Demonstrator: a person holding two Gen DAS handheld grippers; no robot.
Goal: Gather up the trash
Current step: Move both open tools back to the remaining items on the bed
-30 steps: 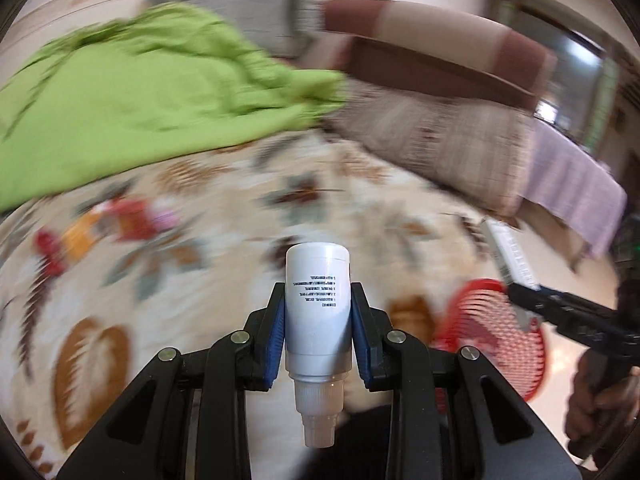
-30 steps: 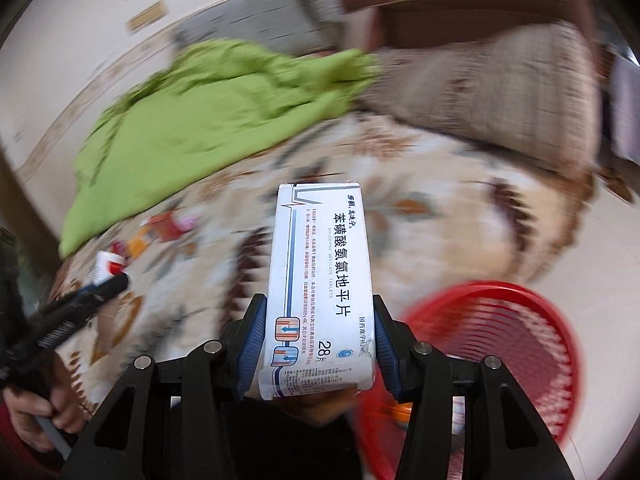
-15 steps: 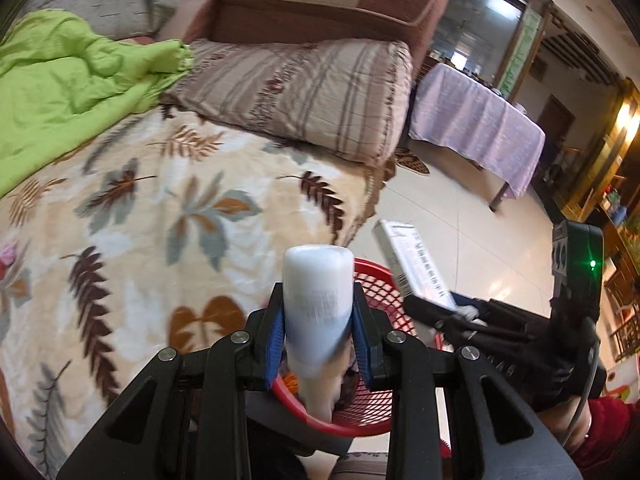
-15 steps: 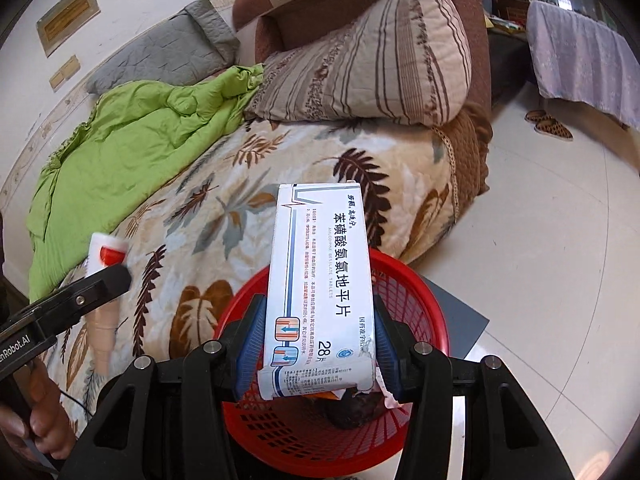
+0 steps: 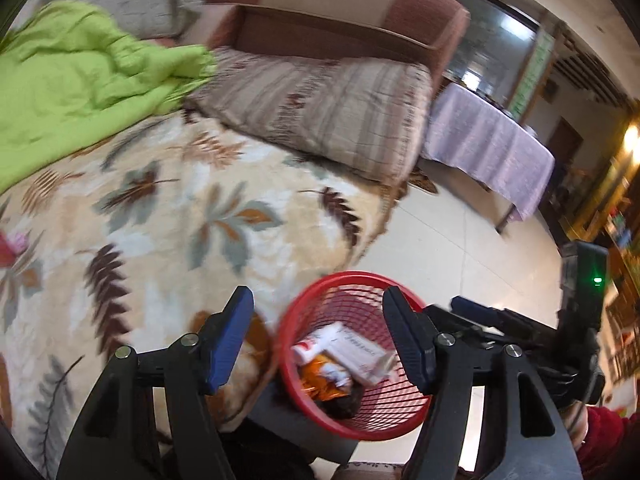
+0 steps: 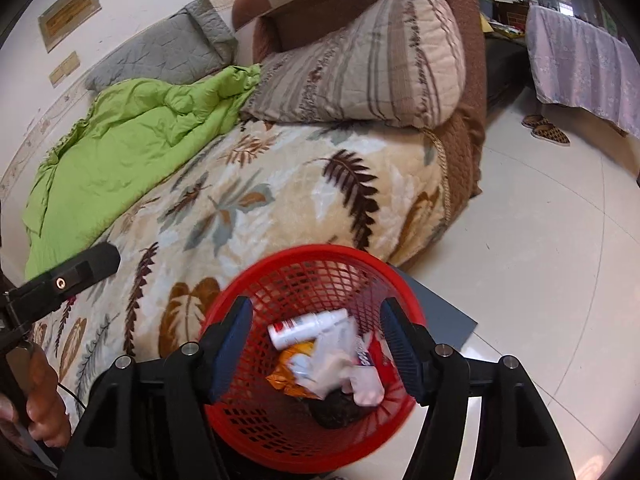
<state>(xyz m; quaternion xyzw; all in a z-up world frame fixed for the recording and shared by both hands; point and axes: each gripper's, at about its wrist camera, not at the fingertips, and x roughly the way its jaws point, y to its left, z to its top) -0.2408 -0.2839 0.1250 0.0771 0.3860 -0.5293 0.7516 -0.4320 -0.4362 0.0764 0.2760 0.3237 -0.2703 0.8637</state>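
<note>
Both tongs opening and emptied, left gripper (image 5: pixel 318 338) and right gripper (image 6: pixel 316 344) above red basket (image 6: pixel 256 280), white bottle (image 6: pixel 308 326) and medicine box (image 5: pixel 356 350) now dropped inside among wrappers.

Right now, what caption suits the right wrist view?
Right gripper opening, empty, over red basket holding white bottle and wrappers.

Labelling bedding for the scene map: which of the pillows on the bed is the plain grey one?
The grey quilted pillow against the wall, above the green blanket. The other, the striped pillow, is beige-brown and leans on the brown headboard.
</note>
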